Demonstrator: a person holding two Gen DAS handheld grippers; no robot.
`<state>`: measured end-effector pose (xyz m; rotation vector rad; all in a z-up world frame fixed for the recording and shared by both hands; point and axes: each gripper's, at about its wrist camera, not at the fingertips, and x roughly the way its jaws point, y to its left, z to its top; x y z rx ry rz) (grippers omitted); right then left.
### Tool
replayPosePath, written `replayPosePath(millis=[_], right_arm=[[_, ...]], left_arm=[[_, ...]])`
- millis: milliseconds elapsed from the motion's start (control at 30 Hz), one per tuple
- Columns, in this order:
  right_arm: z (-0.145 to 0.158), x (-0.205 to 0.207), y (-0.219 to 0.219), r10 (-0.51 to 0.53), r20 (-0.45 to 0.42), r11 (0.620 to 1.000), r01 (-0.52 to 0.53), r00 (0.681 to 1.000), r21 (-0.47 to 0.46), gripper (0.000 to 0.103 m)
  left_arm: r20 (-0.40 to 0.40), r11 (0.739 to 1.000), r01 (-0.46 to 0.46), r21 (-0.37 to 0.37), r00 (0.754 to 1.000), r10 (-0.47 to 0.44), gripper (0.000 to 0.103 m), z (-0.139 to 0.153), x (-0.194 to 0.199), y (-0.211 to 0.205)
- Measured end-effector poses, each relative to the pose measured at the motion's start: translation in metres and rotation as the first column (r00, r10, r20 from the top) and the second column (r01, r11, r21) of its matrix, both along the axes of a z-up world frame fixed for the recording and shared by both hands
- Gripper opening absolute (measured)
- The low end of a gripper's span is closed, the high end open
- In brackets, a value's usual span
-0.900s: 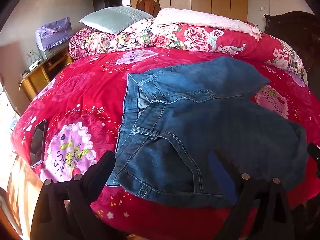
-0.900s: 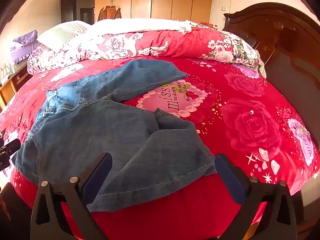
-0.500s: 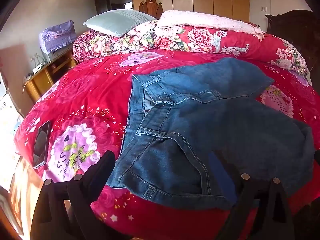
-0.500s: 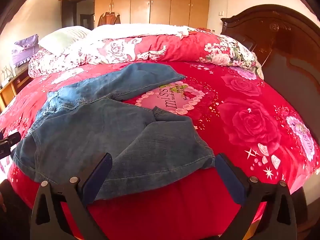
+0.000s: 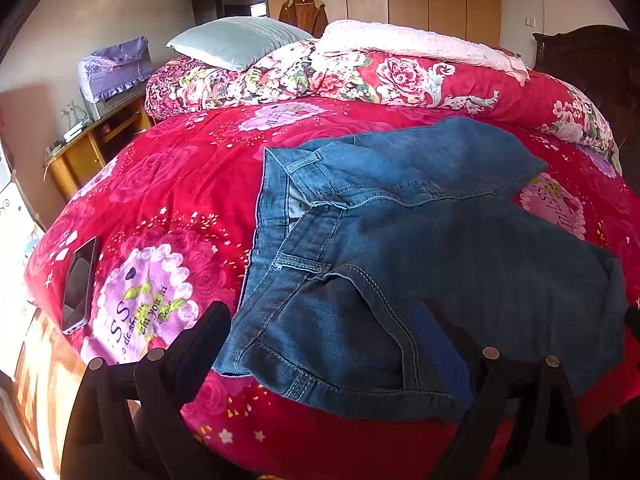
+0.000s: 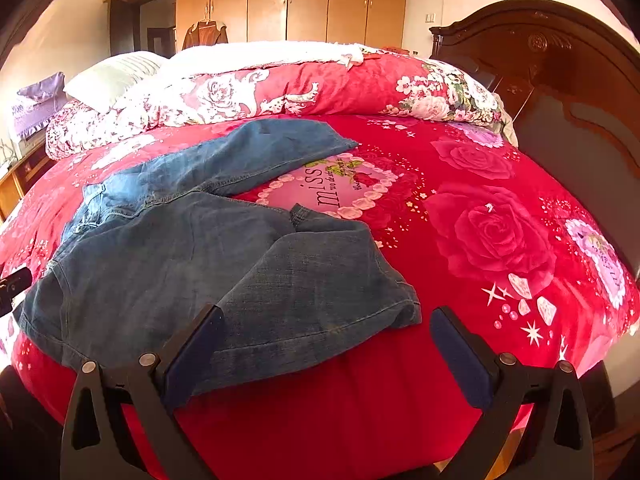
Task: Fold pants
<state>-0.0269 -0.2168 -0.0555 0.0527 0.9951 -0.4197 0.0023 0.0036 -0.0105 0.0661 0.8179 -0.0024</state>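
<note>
Blue denim pants (image 5: 400,248) lie spread on the red floral bedspread, waistband to the left, one leg angled to the far right, the other leg doubled back near the bed's front edge. My left gripper (image 5: 324,316) hovers open just above the waistband corner near the bed edge. In the right wrist view the pants (image 6: 192,264) fill the left half. My right gripper (image 6: 324,320) hangs open over the folded leg's hem (image 6: 320,320) at the front edge. Neither gripper holds cloth.
A dark phone (image 5: 78,284) lies on the bedspread (image 5: 192,184) at the near left. A rolled floral quilt (image 5: 360,80), a grey pillow (image 5: 236,42) and a white blanket sit at the back. A wooden side table (image 5: 92,140) stands left; a dark headboard (image 6: 560,92) right.
Both grippers have pulled back and risen a little from the bed; the pants look slightly farther away and more of the bed's front edge shows. The pants have not moved.
</note>
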Motion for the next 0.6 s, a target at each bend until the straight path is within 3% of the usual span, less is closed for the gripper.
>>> replayPosePath(millis=[600], right_arm=[[-0.0020, -0.0004, -0.0012, -0.006, -0.006, 1.000, 0.006, 1.000, -0.004, 0.103]], left_arm=[[-0.015, 1.000, 0.001, -0.005, 1.000, -0.001, 0.094, -0.0024, 0.0020, 0.0004]])
